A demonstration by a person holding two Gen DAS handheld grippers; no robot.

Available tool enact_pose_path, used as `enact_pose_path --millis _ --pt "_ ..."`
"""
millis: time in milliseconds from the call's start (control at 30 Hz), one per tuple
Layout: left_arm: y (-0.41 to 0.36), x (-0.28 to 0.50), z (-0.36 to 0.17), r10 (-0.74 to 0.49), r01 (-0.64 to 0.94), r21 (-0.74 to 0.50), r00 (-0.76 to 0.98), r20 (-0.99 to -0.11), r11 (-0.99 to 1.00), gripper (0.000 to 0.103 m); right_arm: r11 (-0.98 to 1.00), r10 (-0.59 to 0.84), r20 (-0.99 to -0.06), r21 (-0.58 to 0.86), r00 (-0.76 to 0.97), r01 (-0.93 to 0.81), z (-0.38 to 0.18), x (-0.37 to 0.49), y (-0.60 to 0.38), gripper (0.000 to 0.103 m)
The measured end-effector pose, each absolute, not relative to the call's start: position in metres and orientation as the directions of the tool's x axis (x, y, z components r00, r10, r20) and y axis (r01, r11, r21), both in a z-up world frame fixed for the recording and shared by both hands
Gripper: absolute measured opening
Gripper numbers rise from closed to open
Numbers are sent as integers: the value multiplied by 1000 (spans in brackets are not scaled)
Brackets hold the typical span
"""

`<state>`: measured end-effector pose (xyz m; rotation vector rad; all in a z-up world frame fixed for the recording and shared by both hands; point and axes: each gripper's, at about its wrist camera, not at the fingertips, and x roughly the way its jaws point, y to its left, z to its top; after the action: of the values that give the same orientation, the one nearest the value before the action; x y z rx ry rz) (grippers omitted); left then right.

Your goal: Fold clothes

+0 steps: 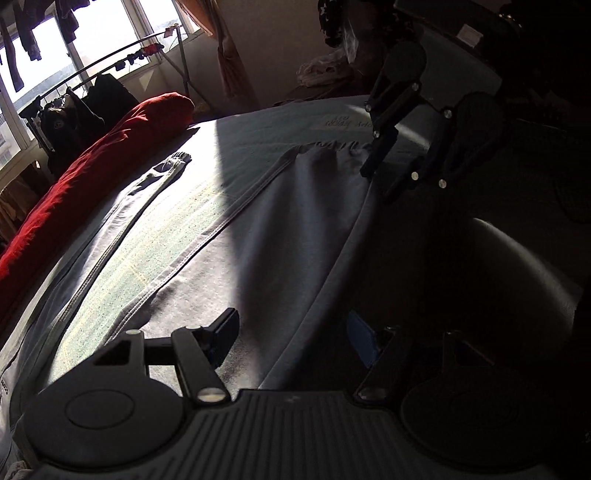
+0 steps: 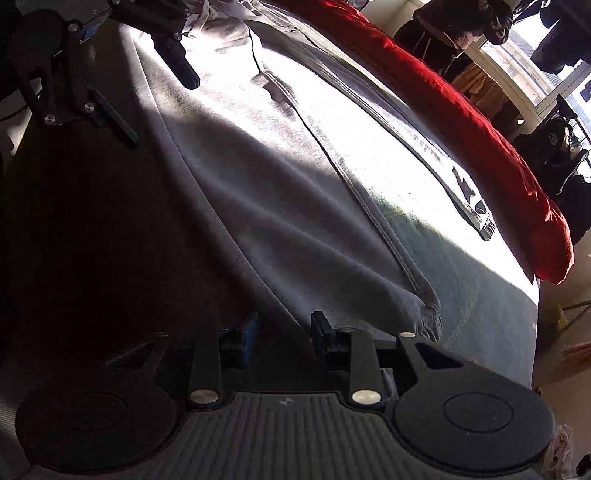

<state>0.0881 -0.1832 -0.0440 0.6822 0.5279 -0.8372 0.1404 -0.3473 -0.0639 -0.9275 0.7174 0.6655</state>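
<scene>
The pale grey sweatpants [image 1: 236, 251] were soft, matt knitted cloth with a faintly fuzzy nap and raised stitched seams. The bed sheet [image 1: 155, 258] beneath looked a flat, finely woven greenish cloth. The long red bolster [image 1: 92, 162] wore wrinkled, matt fabric. Each black tool [image 1: 291, 336] [image 2: 284, 339] was dull moulded plastic with shiny metal pivot pins and a ribbed matt housing.

Place: my bedroom, in a home. Bed [image 1: 332, 110], covered in a pale sheet, serves as my working surface. Red bolster pillow [image 1: 92, 177] lies along the bed's far edge. Beyond that pillow: a drying rack [image 1: 110, 62] hung with dark clothes, standing under a sunlit window [image 1: 99, 26]. Orange curtain [image 1: 229, 62] hangs beside the window.
</scene>
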Motion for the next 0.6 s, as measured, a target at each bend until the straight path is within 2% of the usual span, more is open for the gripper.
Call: enact_pose_path --millis 333,600 --pt "-265 87 -77 -511 767 544 636 -578 340 66 410 185 -689 -594 700 -693 -62 131 -350 33" --pt "-285 96 -81 -501 690 619 712 -492 374 66 415 212 -672 -596 710 -688 -57 129 -353 34"
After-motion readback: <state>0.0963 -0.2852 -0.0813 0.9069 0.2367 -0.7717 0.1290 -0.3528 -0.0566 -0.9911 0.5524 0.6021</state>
